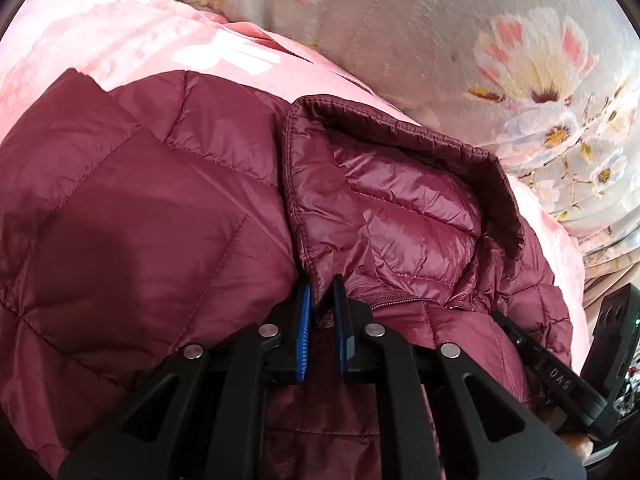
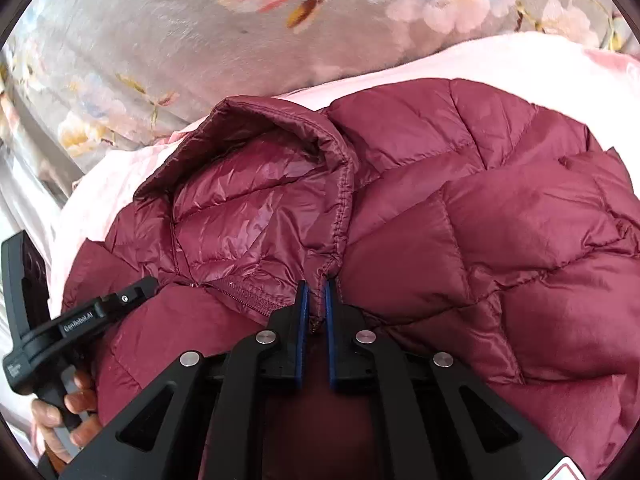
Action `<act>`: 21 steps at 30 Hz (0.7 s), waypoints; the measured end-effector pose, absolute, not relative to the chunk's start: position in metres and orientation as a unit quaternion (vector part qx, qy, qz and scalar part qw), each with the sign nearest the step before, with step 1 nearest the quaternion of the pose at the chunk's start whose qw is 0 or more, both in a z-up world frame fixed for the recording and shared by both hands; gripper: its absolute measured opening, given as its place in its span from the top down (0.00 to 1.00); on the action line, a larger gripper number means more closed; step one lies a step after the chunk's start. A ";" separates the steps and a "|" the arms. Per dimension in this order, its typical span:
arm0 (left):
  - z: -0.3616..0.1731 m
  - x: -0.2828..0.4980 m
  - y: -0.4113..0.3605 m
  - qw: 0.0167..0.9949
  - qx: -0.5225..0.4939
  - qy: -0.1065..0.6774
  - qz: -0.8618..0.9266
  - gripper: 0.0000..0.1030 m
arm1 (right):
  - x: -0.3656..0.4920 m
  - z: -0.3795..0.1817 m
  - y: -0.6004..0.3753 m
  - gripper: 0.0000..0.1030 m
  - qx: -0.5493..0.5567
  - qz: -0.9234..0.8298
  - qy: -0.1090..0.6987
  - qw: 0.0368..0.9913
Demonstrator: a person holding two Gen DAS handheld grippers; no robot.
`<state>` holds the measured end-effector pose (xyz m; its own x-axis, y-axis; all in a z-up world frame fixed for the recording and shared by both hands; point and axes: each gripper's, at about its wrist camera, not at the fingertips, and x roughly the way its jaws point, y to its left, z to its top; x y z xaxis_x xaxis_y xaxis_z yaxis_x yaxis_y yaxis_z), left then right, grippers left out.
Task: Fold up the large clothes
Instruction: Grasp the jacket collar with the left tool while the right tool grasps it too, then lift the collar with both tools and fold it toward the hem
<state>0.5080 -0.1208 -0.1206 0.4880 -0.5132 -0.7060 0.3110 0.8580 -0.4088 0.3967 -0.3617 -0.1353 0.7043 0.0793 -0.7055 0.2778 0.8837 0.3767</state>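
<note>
**Both tongs clamped at the hood's base**

Here, your quilted maroon puffer jacket (image 1: 140, 208) lies spread over a pale pink garment (image 1: 120, 40), which rests on the grey floral bedcover (image 1: 400, 40). The jacket's shiny-lined hood (image 1: 400, 200) lies open in the middle. Your left gripper (image 1: 322, 300) is clamped on the hood's edge seam where it meets the collar. Your right gripper (image 2: 316, 300) pinches the opposite hood edge the same way, just beside the zipper (image 2: 244, 294).
</note>
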 end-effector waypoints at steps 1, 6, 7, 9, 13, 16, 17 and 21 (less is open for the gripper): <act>-0.121 0.508 -0.122 0.856 -0.111 0.444 -0.240 0.90 | 0.397 -0.136 -0.362 0.97 0.236 -0.055 0.381 0.892; -0.117 0.504 -0.120 0.856 -0.106 0.445 -0.242 0.88 | 0.392 -0.135 -0.368 0.95 0.250 -0.035 0.387 0.887; -0.114 0.500 -0.119 0.855 -0.095 0.449 -0.244 0.86 | 0.387 -0.133 -0.371 0.94 0.252 -0.032 0.395 0.883; -0.099 0.493 -0.115 0.852 -0.068 0.460 -0.241 0.87 | 0.374 -0.122 -0.371 0.92 0.239 -0.050 0.406 0.881; -0.050 0.498 -0.103 0.867 -0.075 0.427 -0.246 0.84 | 0.364 -0.074 -0.381 0.82 0.225 -0.078 0.356 0.903; -0.018 0.534 -0.109 0.871 -0.125 0.414 -0.235 0.74 | 0.394 -0.047 -0.391 0.82 0.261 -0.070 0.311 0.911; -0.013 0.550 -0.115 0.870 -0.137 0.417 -0.226 0.73 | 0.408 -0.042 -0.394 0.82 0.270 -0.075 0.296 0.913; -0.019 0.595 -0.137 0.856 -0.175 0.446 -0.197 0.73 | 0.459 -0.043 -0.393 0.82 0.286 -0.080 0.279 0.913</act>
